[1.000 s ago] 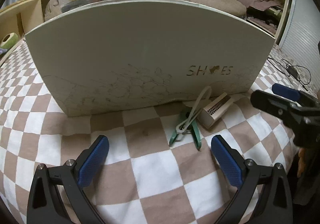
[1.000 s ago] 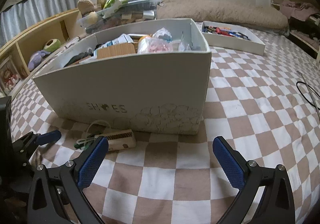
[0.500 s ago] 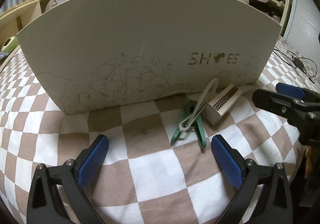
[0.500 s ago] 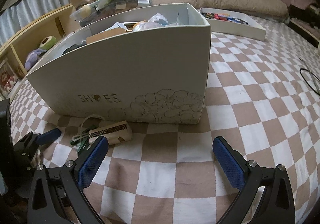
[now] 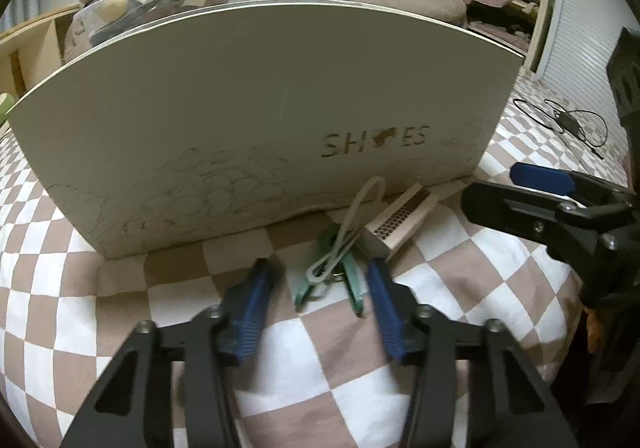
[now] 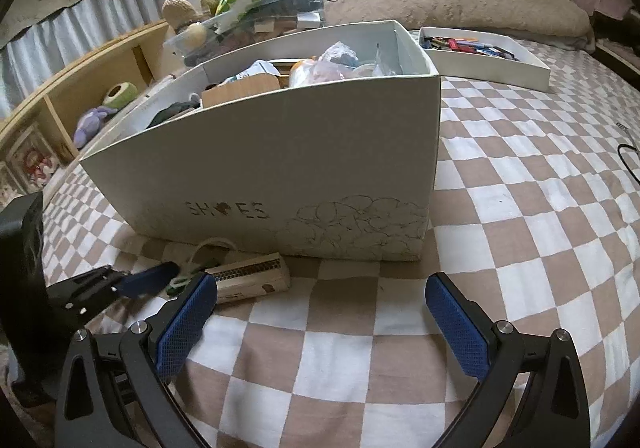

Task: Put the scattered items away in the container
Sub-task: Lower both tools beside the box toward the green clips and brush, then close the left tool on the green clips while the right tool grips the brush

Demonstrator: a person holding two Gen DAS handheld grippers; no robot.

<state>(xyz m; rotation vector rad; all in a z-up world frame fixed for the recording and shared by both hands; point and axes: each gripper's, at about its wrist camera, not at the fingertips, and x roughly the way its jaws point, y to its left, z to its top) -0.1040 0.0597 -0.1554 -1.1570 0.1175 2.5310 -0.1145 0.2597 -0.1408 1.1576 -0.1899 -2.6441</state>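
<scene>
A white box marked SHOES stands on the checked bedspread, filled with several items. In front of it lie a green clothes peg with a pale cord loop and a small wooden box. My left gripper is half closed, its blue pads on either side of the peg's handles, not touching them. My right gripper is open and empty, just right of the wooden box; it shows at the right of the left wrist view.
A shallow white tray of small items lies behind the box on the right. A clear bin with toys and a wooden shelf stand at the back left. A black cable lies on the bedspread at the right.
My left gripper has moved right and forward to the peg and its jaws have narrowed from wide open. My right gripper has shifted slightly left, staying open.
</scene>
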